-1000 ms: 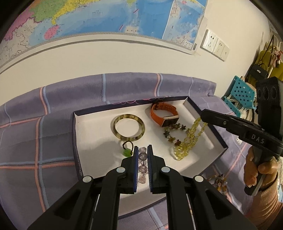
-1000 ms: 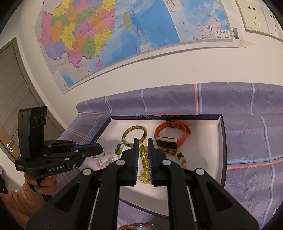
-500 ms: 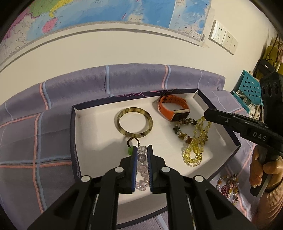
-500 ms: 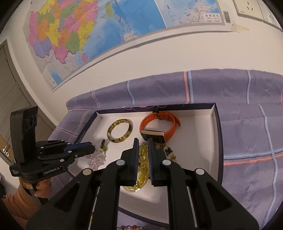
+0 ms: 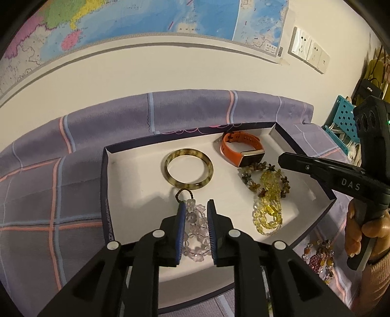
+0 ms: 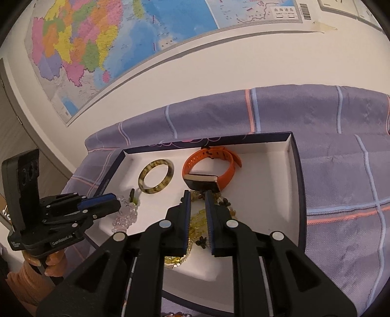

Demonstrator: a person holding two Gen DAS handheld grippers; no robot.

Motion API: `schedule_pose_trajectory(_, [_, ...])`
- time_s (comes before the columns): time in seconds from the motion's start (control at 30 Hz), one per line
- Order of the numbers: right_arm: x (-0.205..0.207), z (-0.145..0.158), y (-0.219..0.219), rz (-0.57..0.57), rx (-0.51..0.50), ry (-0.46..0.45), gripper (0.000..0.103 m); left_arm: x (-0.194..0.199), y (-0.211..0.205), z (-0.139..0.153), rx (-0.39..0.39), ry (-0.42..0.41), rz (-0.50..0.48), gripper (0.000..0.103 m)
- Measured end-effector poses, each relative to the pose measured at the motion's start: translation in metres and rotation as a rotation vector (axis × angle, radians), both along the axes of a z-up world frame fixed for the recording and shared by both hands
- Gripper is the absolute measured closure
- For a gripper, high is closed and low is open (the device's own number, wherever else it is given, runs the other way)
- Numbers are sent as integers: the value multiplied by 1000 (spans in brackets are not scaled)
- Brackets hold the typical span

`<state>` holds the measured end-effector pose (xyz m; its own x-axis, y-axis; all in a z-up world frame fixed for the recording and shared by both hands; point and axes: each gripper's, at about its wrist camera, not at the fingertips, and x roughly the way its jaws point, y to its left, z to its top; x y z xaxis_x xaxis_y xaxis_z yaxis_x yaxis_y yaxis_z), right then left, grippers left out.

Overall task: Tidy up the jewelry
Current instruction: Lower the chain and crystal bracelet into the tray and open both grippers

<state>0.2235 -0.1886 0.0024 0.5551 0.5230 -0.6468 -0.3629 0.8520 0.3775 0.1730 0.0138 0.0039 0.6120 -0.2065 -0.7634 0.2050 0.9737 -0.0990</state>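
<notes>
I note my left tongs [image 5: 195,207] opening astride the clear beads [image 5: 196,231]; right tongs [image 6: 196,197], slightly apart, over the yellow strand [image 6: 195,225].

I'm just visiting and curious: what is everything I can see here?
Box: one, dark blue, white inside, on cloth.
Bangle: one, mottled yellow-brown, box back left.
Watch: one, orange strap, box back right.
Yellow beads: one strand, box right.
Brown beads: one strand, overlapping yellow beads.
Clear beads: one strand, box front.
Cloth: one, purple checked, under box.
Map: one, multicoloured, wall.
Left gripper: one, black, jaws opening around clear beads.
Right gripper: one, black, jaws opening above yellow beads.
</notes>
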Motion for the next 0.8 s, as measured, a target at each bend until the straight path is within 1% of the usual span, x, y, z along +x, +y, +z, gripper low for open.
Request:
schedule_pose_trajectory(0.1, [0,-1,0,-2,-3,2,88,-3,0,2,7,-12,2,78])
schedule_pose_trajectory(0.17, [-1,0,0,-6,-5,-1,80,-5,0,3,16,-23,9,70])
schedule_pose_trajectory(0.2, [-2,0,-1,-12,-6,-2,71,-6,0,3,19,-27,12,61])
schedule_pose_trajectory(0.23, [-3,0,-3,-20,-4,-3,64,-8,0,4,22,-34,19,53])
schedule_pose_trajectory(0.33, [-7,3,-8,-32,11,-11,64,-13,2,8,22,-54,30,49])
schedule_pose_trajectory(0.4, [-12,7,-12,-33,21,-20,64,-18,5,12,19,-72,42,45])
schedule_pose_trajectory(0.53, [-36,22,-18,-1,21,-67,63,-35,9,22,18,-117,44,44])
schedule_pose_trajectory(0.67, [-71,36,-22,53,-8,-120,63,-62,6,31,17,-166,-4,44])
schedule_pose_trajectory(0.8, [-106,35,-24,105,-72,-134,63,-86,0,33,12,-191,-61,43])
